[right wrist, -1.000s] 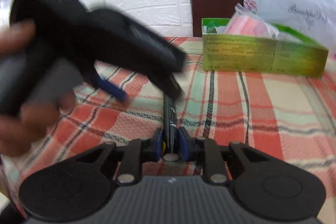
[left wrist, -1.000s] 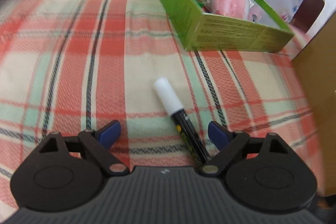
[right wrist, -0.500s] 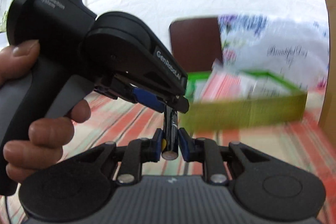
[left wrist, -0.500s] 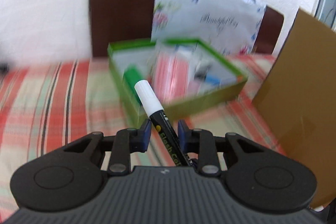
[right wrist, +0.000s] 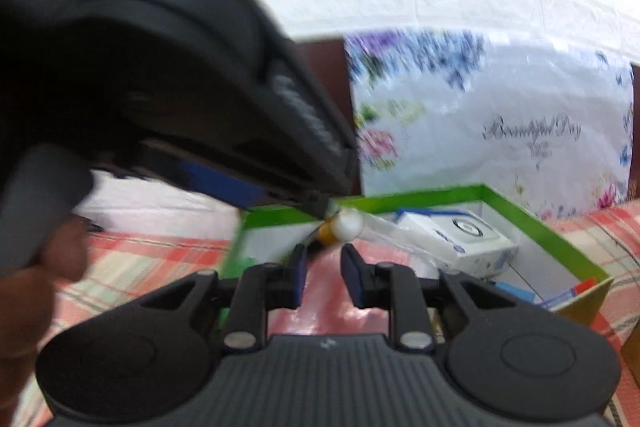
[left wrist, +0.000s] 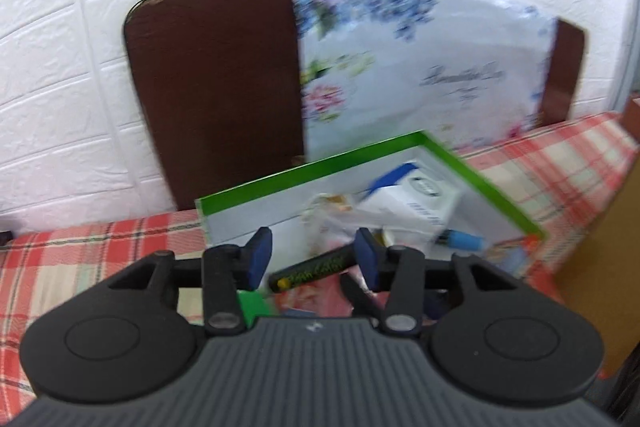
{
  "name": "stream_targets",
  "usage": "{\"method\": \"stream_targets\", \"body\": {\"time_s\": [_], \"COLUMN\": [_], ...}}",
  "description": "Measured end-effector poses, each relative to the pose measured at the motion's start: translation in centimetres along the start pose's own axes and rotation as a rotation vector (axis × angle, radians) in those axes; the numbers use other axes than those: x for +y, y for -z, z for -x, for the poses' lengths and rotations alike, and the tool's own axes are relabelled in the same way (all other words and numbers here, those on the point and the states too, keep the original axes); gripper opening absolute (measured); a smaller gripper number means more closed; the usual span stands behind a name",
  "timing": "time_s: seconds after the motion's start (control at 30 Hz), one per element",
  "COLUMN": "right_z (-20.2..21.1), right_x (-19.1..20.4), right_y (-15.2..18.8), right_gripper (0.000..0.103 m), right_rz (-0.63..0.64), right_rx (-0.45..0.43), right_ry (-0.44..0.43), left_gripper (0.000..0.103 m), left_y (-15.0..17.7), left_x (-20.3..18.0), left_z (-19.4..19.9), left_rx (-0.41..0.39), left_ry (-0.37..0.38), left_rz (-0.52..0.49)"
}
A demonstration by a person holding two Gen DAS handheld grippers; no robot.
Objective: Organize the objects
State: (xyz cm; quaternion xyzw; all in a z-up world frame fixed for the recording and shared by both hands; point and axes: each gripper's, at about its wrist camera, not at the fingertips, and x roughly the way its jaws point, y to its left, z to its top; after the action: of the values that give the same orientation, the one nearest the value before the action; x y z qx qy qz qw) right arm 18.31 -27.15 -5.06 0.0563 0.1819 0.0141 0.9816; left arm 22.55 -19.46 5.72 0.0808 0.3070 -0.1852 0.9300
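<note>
The black marker with a white cap lies loose between my left gripper's spread blue pads, over the open green box. Its white cap end shows in the right wrist view, just beyond my right gripper, which is open and empty above the pink packet in the box. The left gripper's black body fills the upper left of the right wrist view, held by a hand.
The green box holds a white carton, a blue-capped item and a pink packet. A floral plastic bag and brown chair backs stand behind it. Plaid cloth covers the surface; a cardboard panel stands right.
Both grippers carried the marker up and over the green box, then both opened. The marker has turned sideways and sits loose over the box contents.
</note>
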Motion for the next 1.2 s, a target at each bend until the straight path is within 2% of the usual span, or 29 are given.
{"method": "stream_targets", "body": {"time_s": [0.03,0.13,0.2,0.3,0.53,0.7,0.73,0.93,1.03,1.2], "right_z": [-0.1,0.8,1.7,4.0,9.2,14.0,14.9,19.8,21.9,24.5], "right_x": [-0.3,-0.7,-0.9,-1.4,-3.8,-4.2,-4.2,-2.9,-2.1,-1.0], "right_y": [0.1,0.7,1.2,1.7,2.7,3.5,3.6,3.9,3.8,3.5], "right_gripper": [0.032,0.039,0.039,0.039,0.043,0.046,0.046,0.05,0.051,0.058], "right_rz": [-0.013,-0.018,-0.021,-0.057,-0.155,-0.187,-0.187,-0.163,-0.145,-0.149], "right_rx": [-0.009,-0.037,-0.041,-0.042,-0.044,-0.032,-0.028,-0.041,-0.061,-0.082], "right_ry": [-0.005,-0.002,0.006,0.026,0.062,0.07,0.071,0.062,0.052,0.032], "left_gripper": [0.049,0.059,0.059,0.059,0.069,0.072,0.075,0.077,0.086,0.088], "left_y": [0.1,0.6,0.9,1.2,2.9,5.0,5.5,8.0,9.2,11.0], "left_x": [0.3,0.9,1.2,1.5,-0.1,-1.4,-1.5,-1.4,-1.0,-0.1], "left_z": [-0.2,-0.3,-0.3,0.3,5.3,8.9,9.5,13.2,15.1,17.3], "left_rx": [0.009,0.018,0.021,0.038,-0.014,-0.034,-0.038,-0.055,-0.076,-0.088], "left_ry": [-0.005,-0.014,-0.045,-0.038,-0.066,-0.084,-0.087,-0.093,-0.104,-0.112], "left_rz": [0.008,0.018,0.018,0.053,0.015,-0.008,-0.008,0.019,0.038,0.057]}}
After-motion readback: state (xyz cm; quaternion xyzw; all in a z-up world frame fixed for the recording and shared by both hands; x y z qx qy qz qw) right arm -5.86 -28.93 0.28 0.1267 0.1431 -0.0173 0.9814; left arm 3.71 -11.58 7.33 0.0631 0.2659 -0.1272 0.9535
